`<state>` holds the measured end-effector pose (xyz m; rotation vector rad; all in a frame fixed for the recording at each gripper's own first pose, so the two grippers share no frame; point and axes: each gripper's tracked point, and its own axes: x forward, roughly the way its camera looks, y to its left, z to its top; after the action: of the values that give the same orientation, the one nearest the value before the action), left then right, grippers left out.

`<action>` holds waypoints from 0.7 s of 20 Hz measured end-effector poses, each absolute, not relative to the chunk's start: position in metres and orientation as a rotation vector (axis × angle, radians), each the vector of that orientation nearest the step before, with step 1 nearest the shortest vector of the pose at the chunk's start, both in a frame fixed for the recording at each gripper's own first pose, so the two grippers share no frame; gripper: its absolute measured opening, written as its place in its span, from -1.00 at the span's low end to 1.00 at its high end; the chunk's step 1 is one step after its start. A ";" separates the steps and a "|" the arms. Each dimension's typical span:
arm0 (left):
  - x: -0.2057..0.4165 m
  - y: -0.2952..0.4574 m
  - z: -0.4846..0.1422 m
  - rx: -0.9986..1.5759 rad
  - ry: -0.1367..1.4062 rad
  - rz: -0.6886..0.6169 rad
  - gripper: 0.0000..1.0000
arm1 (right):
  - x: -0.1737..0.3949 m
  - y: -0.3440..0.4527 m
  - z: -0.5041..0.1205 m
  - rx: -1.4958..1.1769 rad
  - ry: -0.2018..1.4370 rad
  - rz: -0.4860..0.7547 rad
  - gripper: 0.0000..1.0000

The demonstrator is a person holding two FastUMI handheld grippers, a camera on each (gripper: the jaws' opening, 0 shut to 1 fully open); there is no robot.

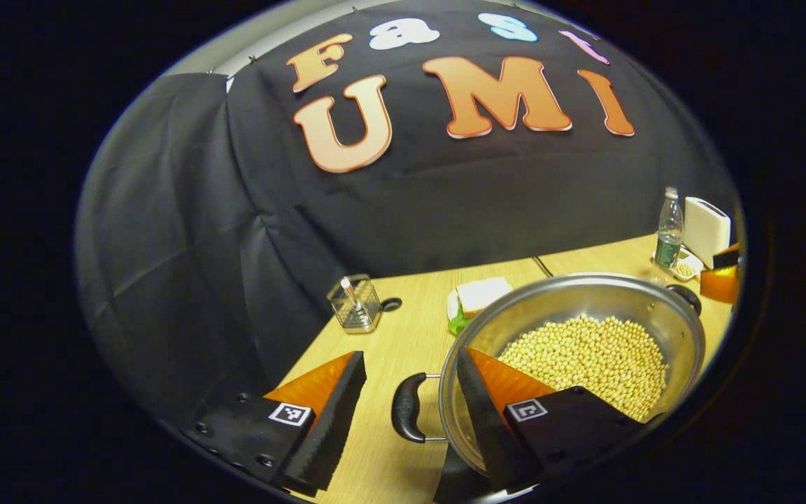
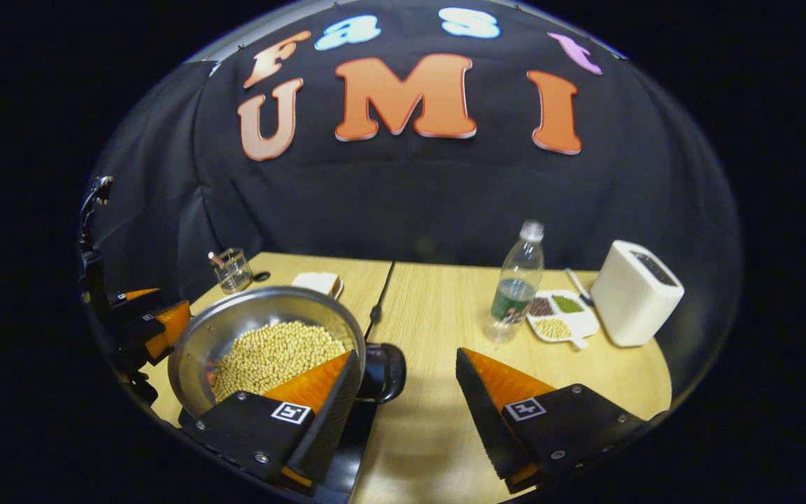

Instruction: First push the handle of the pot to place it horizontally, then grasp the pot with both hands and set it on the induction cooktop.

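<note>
Pot (image 1: 578,329): steel, filled with pale beans, on the wooden table (image 1: 403,336); black side handles at opposite rims.
Left gripper (image 1: 410,402): jaws wide apart, straddling the near handle (image 1: 408,407), gripping nothing.
Right gripper (image 2: 406,385): jaws wide apart around the other handle (image 2: 383,372); contact unclear.
Induction cooktop: possibly the dark slab under the pot.
Nearby: bottle (image 2: 518,283), white toaster (image 2: 635,294), divided dish (image 2: 560,315).

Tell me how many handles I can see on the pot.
2. One handle sticks out on the pot's side toward the left gripper; the other handle is on the opposite side, by the right gripper.
</note>
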<state>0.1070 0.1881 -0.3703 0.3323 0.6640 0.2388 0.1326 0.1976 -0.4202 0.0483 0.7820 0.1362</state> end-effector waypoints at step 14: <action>0.072 0.074 -0.129 0.070 0.243 0.213 0.84 | 0.085 0.111 -0.161 0.062 0.241 0.178 0.80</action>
<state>0.0721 0.0743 -0.1295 0.0697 0.2432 0.2132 0.0849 0.1108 -0.1613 0.0621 0.2405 0.1777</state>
